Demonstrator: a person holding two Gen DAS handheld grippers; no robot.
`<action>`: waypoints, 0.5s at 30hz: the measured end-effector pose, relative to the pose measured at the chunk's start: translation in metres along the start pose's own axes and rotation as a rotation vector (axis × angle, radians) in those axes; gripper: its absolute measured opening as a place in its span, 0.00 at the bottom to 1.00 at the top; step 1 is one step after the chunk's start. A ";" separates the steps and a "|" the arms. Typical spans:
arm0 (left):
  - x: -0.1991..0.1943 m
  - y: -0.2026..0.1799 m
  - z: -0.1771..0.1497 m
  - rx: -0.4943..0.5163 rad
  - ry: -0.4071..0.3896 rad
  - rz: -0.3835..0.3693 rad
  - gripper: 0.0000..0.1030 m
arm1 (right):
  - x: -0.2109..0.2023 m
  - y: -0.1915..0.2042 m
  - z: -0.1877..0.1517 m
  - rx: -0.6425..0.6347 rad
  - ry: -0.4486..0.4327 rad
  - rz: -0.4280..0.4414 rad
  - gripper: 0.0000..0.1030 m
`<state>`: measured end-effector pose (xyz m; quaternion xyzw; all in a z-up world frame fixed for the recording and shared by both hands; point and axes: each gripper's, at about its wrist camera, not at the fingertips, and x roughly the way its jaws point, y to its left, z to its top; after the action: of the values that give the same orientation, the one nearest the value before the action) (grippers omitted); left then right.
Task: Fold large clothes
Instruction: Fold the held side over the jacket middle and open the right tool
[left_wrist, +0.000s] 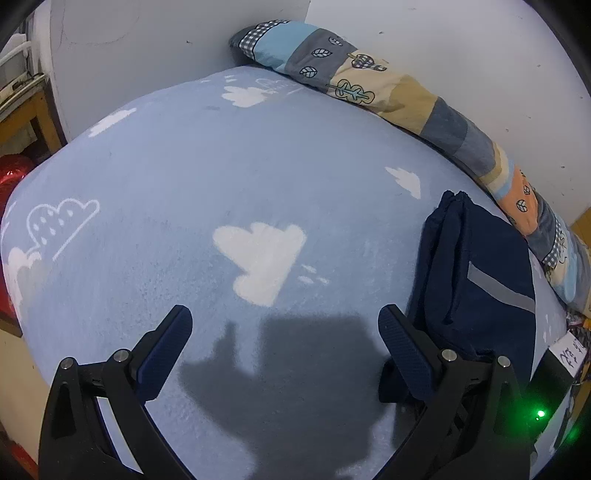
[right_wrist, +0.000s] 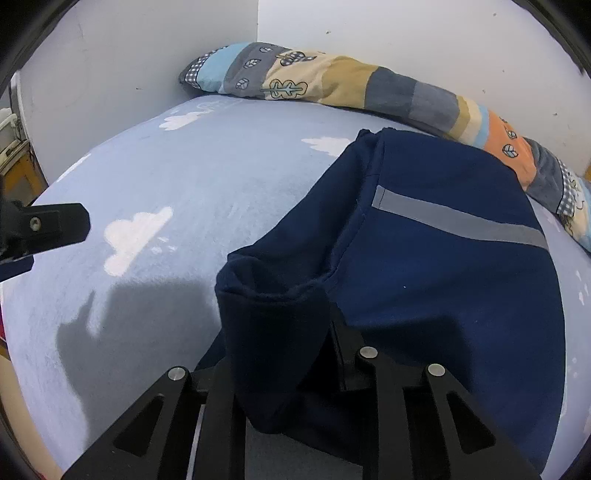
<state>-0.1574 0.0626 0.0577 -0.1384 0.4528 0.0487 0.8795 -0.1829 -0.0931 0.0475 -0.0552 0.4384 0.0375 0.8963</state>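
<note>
The navy garment (right_wrist: 443, 266), a large dark-blue piece with a grey reflective stripe (right_wrist: 458, 221) running across it, is lying folded on the bed, toward the right side of the light-blue sheet (left_wrist: 207, 173) printed with white clouds. In the left wrist view the same garment (left_wrist: 476, 280) is sitting just right of the left tongs (left_wrist: 284, 328), its near edge lying against the right-hand finger, and the stripe is showing there too. The left tongs are standing wide apart with nothing between the fingers, hovering over a white cloud print (left_wrist: 262, 258) and casting a dark shadow on the sheet below them.

The right tongs (right_wrist: 280, 350) are gripping a bunched cuff or hem of the navy garment; the cloth is draping over the fingers and hiding their tips, so the fabric is filling the space between them. A black part of the left tongs is poking into the right wrist view at the left edge.

A long patchwork bolster (right_wrist: 369, 92), in blue, grey, tan and orange panels with leaf prints, is lying along the white wall (left_wrist: 147, 44) at the far edge of the bed, close behind the garment.
</note>
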 end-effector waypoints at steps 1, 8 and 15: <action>0.000 -0.001 0.000 0.002 0.000 0.001 0.99 | -0.003 0.000 0.000 -0.011 0.010 0.011 0.30; 0.000 -0.017 0.000 0.027 -0.001 -0.018 0.99 | -0.036 0.000 -0.022 -0.113 0.063 0.234 0.51; -0.002 -0.028 -0.003 0.042 0.002 -0.052 0.99 | -0.093 -0.095 -0.028 0.177 0.039 0.482 0.49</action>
<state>-0.1547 0.0352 0.0628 -0.1316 0.4507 0.0164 0.8828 -0.2509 -0.1929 0.1102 0.1289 0.4575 0.2106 0.8542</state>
